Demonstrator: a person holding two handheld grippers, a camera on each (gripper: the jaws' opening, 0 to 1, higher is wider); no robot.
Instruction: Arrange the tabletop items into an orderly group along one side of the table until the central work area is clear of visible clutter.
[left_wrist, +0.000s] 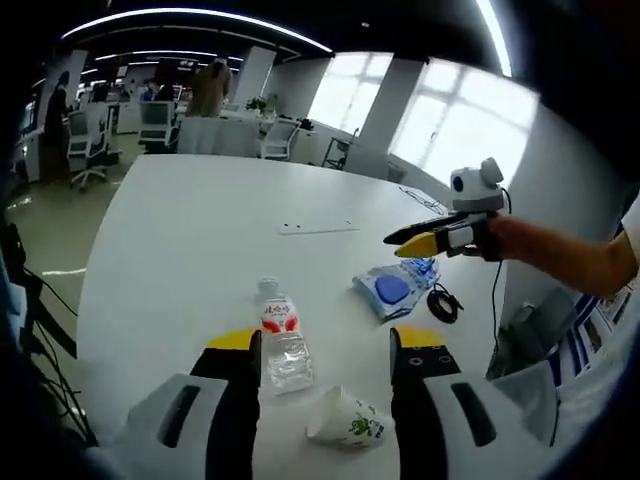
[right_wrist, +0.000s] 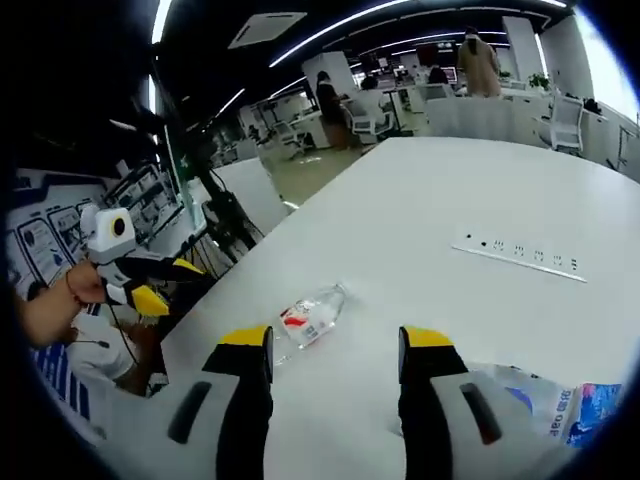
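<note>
Wide bare table (left_wrist: 200, 240) ahead of me, free to pass. Blocking near my left jaws: lying bottle (left_wrist: 280, 340), tipped paper cup (left_wrist: 345, 420); blue packet (left_wrist: 392, 290) and cable (left_wrist: 443, 303) further right.

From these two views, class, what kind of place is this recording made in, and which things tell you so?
Most likely an open-plan office. A large white table has a power strip set into it, rows of desks with office chairs stand behind, and long ceiling strip lights run overhead.

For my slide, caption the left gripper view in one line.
Open left gripper hovers over a lying water bottle and tipped paper cup on the white table.
</note>
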